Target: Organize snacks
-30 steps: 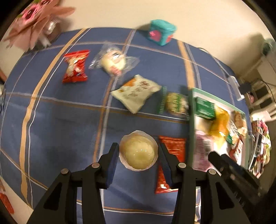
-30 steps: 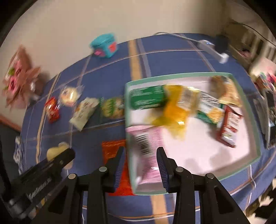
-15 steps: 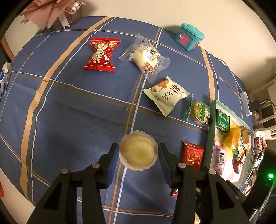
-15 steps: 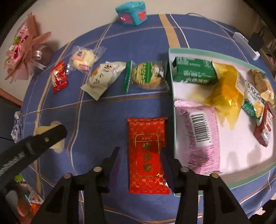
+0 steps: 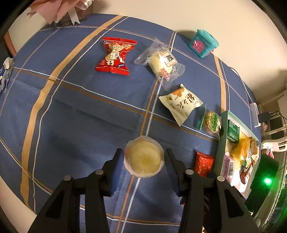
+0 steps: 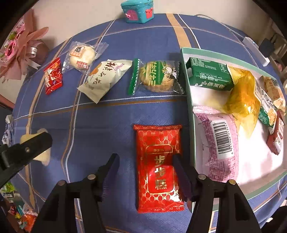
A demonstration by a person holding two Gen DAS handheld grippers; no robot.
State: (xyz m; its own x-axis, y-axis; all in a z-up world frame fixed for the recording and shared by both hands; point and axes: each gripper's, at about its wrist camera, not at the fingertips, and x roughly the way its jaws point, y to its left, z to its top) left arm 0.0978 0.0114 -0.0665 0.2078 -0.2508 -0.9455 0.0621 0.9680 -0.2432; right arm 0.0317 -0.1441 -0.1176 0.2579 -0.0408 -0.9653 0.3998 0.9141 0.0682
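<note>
Tablecloth (image 6: 111,125) spread over whole table. Row of four packets on it: bow-tie packet (image 6: 53,76) leftmost, then bun packet (image 6: 81,56), pillow packet (image 6: 105,77), biscuit packet (image 6: 157,76) just beside tray (image 6: 190,114). Tray at right, holding box (image 6: 209,75), crinkled wrapper (image 6: 242,96), barcode packet (image 6: 219,143), more packets at far side. Flat packet (image 6: 158,168) nearer, just left of tray wall. Jelly cup (image 5: 144,156) well left of it. House-shaped box (image 6: 137,10) behind, at table's back edge. Bouquet (image 6: 19,46) at back-left corner.

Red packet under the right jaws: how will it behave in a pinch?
The red packet looks glossy, so probably slippery. It lies flat and thin on the cloth, so likely light and a bit floppy. Its foil may crinkle rather than break.
</note>
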